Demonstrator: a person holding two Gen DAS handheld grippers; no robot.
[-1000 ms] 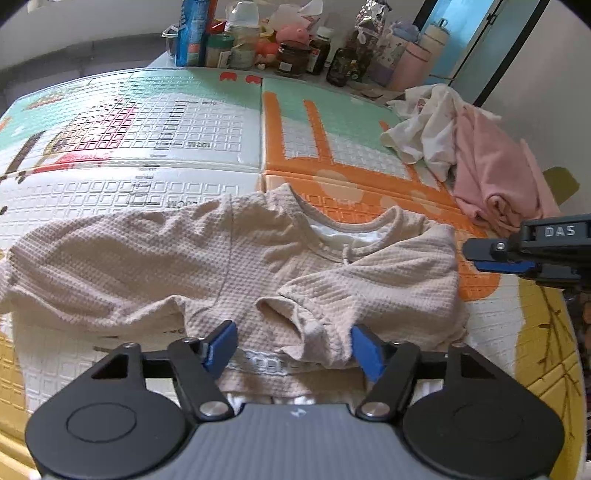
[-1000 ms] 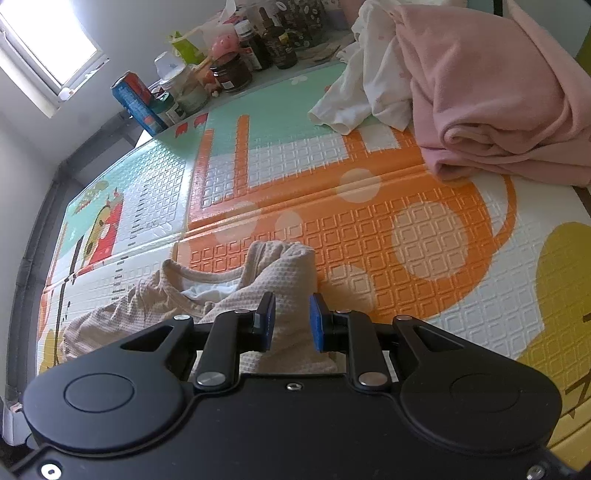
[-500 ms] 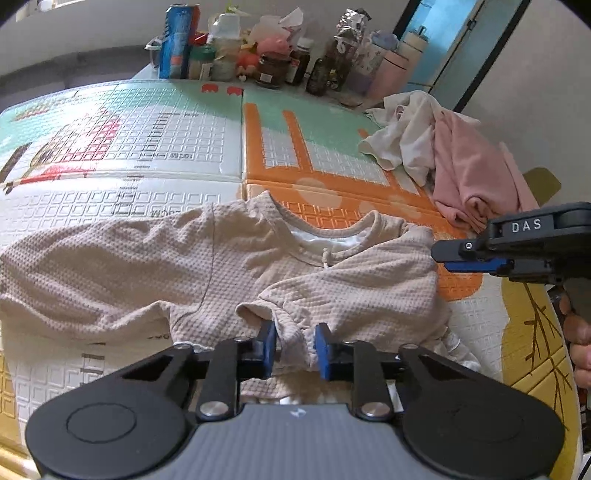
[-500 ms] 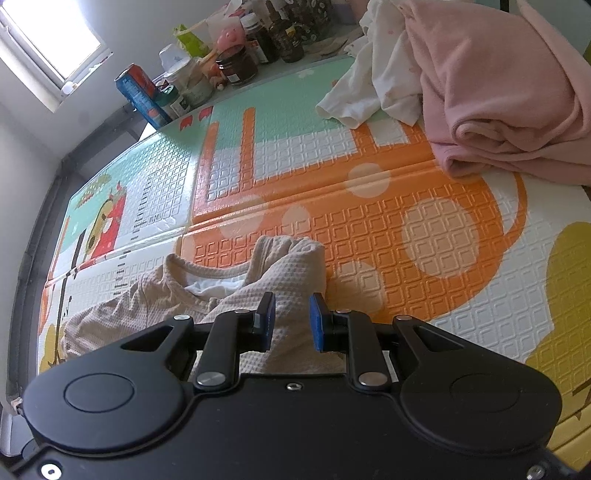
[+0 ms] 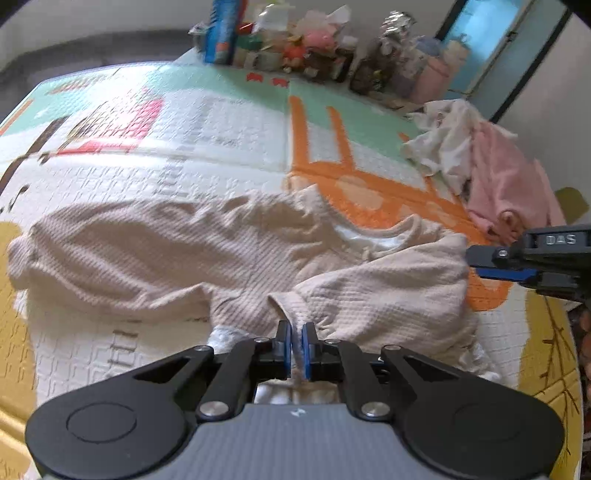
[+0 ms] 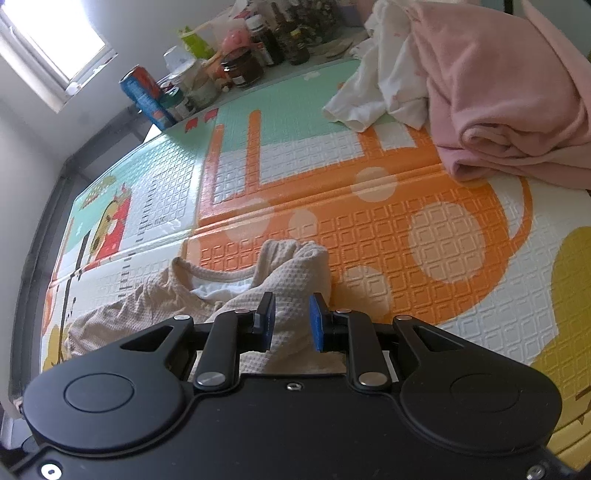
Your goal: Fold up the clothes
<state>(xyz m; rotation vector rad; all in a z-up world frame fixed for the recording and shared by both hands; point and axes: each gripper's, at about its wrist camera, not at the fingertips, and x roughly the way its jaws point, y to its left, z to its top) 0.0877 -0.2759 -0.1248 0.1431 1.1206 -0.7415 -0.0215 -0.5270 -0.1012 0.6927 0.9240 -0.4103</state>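
Left wrist view:
- Shirt (image 5: 236, 254): beige, waffle-knit, short-sleeved, w/ white inner layer showing at neck. Lies crumpled across play mat (image 5: 207, 122), body stretching to the left, neck toward the far side. Right part folded over itself, creased. A white edge shows at near hem.
- Left hand-held gripper (image 5: 296, 349): blue pads pressed nearly together, pinching a narrow ridge of shirt fabric at near edge; cloth puckers toward the pinch.
- Right hand-held gripper (image 5: 491, 264): enters from right edge, side-on, at shirt's right margin. Gap not readable from here.
- Pink garment (image 5: 506, 184) & white garment (image 5: 443, 147): heaped together at far right of mat, apart from shirt.
- Bottles, jars, blue can (image 5: 221, 31): row at mat's far edge. Blurred.

Right wrist view:
- Shirt (image 6: 295, 273): bunched shoulder/sleeve portion rises in a lump on orange part of play mat (image 6: 443, 236); ribbed neckline and white lining visible to its left, remainder trailing to lower left.
- Right hand-held gripper (image 6: 291, 321): pads partly spread w/ a fold of shirt between them; cloth fills the gap and touches both pads, so it grips the fold loosely closed.
- Pink garment (image 6: 517, 96): thick rolled fold, top right, lying on mat. White garment (image 6: 384, 85) just beside, partly under it.
- Blue can (image 6: 146, 98), jars & bottles: clustered at far edge below window (image 6: 48, 44).
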